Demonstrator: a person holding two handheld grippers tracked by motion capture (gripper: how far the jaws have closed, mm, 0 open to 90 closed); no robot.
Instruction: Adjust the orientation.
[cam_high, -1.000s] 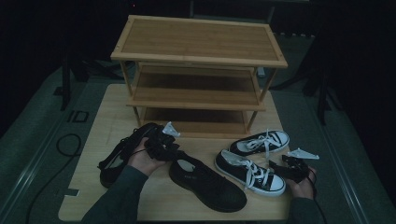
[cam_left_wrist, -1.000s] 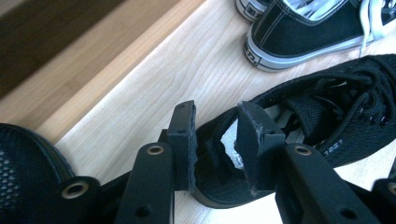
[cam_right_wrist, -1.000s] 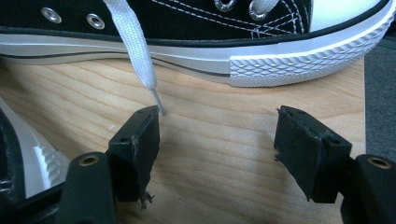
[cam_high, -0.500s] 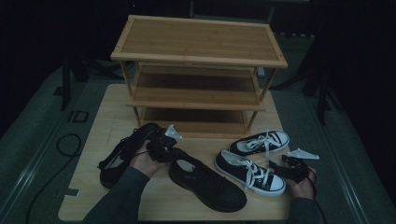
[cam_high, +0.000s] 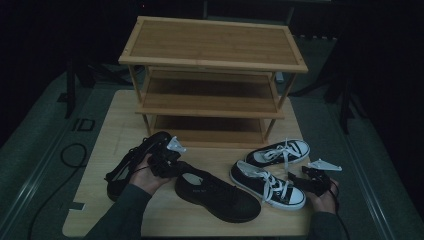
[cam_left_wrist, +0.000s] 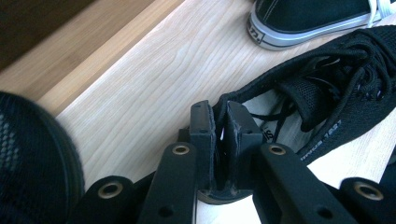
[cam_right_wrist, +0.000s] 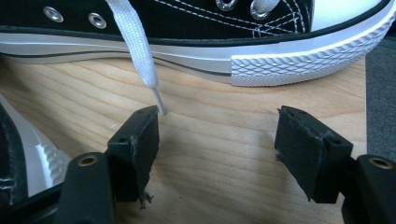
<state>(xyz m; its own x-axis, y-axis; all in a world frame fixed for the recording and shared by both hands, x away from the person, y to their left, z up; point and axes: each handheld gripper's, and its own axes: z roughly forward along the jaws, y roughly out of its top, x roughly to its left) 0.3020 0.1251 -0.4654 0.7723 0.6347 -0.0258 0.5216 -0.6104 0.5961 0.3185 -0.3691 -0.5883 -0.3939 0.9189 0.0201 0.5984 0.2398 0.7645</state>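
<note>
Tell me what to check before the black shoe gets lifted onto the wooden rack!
1. Left gripper pinching the heel rim of the black mesh shoe: ok, jaws just closed on it.
2. Grip deep enough to carry the shoe: cannot tell.
3. Shoe's laces clear of the jaws: ok.
4. Rack shelves free of things: ok.
5. Right gripper out of the way: ok, open over bare board beside the white-soled sneaker.
6. Second black shoe off the lifting path: cannot tell.

Dim room, dark surround; three-tier bamboo rack (cam_high: 212, 50) on pale table (cam_high: 112, 115).
</note>
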